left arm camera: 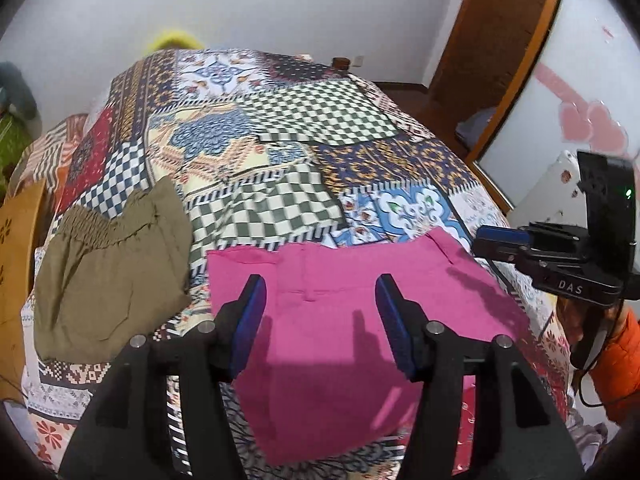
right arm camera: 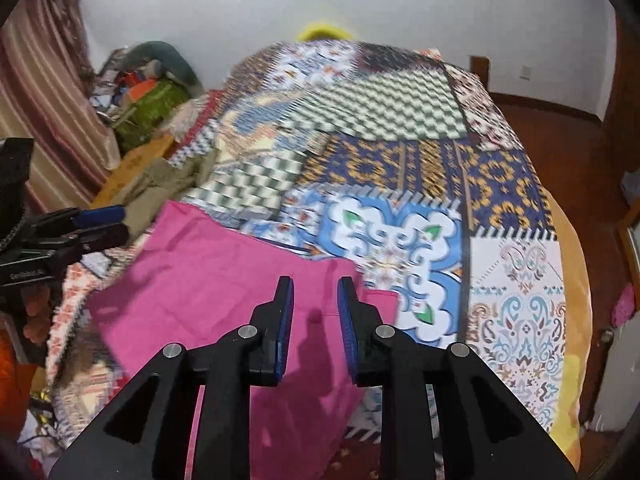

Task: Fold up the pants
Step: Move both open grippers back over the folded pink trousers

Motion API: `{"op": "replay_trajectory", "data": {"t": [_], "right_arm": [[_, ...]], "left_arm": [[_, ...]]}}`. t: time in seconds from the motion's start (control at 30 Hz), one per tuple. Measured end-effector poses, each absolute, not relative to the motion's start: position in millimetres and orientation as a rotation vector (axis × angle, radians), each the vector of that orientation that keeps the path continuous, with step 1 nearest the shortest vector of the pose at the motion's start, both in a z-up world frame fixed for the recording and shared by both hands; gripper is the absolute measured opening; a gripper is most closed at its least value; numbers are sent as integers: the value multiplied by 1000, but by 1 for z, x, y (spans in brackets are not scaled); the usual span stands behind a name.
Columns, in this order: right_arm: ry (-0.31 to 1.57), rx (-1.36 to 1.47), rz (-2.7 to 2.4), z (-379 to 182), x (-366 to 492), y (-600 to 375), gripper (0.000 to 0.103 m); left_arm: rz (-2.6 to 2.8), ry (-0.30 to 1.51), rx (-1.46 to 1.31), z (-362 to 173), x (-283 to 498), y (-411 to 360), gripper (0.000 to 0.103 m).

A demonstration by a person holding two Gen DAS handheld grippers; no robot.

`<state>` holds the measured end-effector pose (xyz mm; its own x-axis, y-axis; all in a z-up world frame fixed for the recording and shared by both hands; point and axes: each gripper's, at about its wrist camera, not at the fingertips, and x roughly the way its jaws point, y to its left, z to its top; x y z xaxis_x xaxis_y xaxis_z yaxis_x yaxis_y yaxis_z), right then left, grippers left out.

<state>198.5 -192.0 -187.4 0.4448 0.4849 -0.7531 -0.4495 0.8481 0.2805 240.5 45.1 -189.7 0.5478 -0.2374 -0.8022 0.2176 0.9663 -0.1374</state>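
Pink pants [left arm camera: 340,320]: near edge hidden behind left tongs [left arm camera: 320,300]. Bed [right arm camera: 500,184] blurred in right wrist view.

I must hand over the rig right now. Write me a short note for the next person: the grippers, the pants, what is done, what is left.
Left gripper: open, holding nothing, above the pink pants.
Right gripper: open with a narrower gap, holding nothing, above the right part of the pink pants.
Pink pants: lying spread on the patterned bedspread near the front edge, waistband on the far side.
Olive pants: to the left on the same bedspread, lying as a compact pile with the elastic waistband on top.
Done: the olive pair seems set aside; I cannot tell how far the pink pair is folded.
Left: grip the pink pants and fold them.
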Motion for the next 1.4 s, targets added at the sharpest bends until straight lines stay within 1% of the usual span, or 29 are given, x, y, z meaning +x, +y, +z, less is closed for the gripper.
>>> {"op": "replay_trajectory", "data": {"t": [0.17,0.23,0.27,0.37,0.43,0.87,1.0,1.17,1.3,1.4], "right_arm": [[952,-6,621,-191,187,-168,25],[968,-28,632,-198,181,-161,34],[983,-42,638,-204,178,-158,36],[1019,-71,650,-220,171,-156,36],[1009,-67,651,-223,165,-161,38],[1031,-62,552,-221,145,-203,39],[1037,-59,522,-222,139,-212,39],[1063,-81,458,-229,134,-227,39],[1089,-125,381,-233,130,-242,39],[1089,-98,355,-230,130,-253,39]], "left_arm": [[-298,1013,-10,-213,236,26,56],[-303,1055,-7,-229,233,22,56],[-299,1066,-3,-234,232,22,56],[-310,1079,-14,-244,226,25,56],[-306,1078,-12,-242,222,29,57],[-197,1114,-42,-245,173,86,57],[-139,1112,11,-245,158,95,57],[-100,1115,7,-243,148,105,57],[-25,1118,67,-241,145,110,56],[-33,1122,15,-238,148,119,56]]}}
